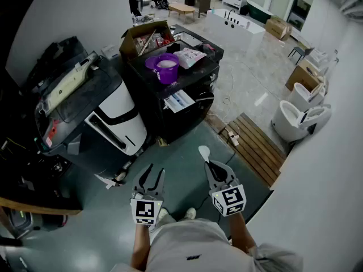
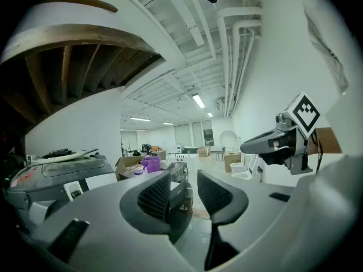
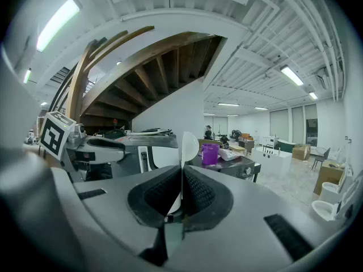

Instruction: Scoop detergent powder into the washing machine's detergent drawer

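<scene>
My right gripper (image 1: 211, 166) (image 3: 182, 192) is shut on the handle of a white scoop (image 1: 203, 151) (image 3: 188, 145), whose empty bowl sticks up past the jaws. Beside it, the left gripper (image 1: 152, 174) (image 2: 183, 194) is open with nothing in it. Both hang low in front of me, well short of the black washing machine (image 1: 182, 98). A purple tub (image 1: 166, 67) (image 3: 210, 153) (image 2: 151, 163) holding white powder stands on the machine's top. I cannot make out the detergent drawer.
A pale bag (image 1: 190, 56) and an open cardboard box (image 1: 142, 38) lie on the machine's top. A grey and white appliance (image 1: 108, 118) stands to the left. A wooden pallet (image 1: 258, 147) and white toilets (image 1: 295, 118) are at the right.
</scene>
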Available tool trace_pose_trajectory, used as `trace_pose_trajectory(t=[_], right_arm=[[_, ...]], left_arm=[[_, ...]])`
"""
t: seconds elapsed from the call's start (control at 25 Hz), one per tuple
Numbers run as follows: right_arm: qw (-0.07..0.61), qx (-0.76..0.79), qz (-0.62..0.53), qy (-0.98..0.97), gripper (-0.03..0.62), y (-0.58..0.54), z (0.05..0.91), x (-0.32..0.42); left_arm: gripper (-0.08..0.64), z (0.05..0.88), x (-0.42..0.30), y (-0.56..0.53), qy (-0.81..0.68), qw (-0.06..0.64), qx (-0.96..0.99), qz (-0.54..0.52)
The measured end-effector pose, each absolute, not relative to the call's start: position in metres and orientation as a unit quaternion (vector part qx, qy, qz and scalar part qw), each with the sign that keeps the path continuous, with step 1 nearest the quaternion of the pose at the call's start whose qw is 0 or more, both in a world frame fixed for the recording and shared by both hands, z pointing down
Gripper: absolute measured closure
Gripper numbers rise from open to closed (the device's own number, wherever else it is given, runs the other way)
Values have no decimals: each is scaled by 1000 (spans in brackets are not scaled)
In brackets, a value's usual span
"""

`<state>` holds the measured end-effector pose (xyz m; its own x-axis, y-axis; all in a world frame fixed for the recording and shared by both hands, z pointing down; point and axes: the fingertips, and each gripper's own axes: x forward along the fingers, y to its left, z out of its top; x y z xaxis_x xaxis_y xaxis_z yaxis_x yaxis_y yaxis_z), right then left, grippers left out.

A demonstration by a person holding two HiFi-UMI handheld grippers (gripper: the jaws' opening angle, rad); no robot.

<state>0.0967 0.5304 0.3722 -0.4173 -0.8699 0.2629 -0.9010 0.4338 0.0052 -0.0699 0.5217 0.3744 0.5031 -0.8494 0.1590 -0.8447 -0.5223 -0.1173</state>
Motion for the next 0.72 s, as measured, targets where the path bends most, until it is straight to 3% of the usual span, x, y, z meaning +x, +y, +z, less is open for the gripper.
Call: trace_pose_trajectory(t=[0.72], right_arm=[[115,526,62,-840,583,468,379,118]], left_arm=[[399,381,-38,463,483,21,-869,-107]])
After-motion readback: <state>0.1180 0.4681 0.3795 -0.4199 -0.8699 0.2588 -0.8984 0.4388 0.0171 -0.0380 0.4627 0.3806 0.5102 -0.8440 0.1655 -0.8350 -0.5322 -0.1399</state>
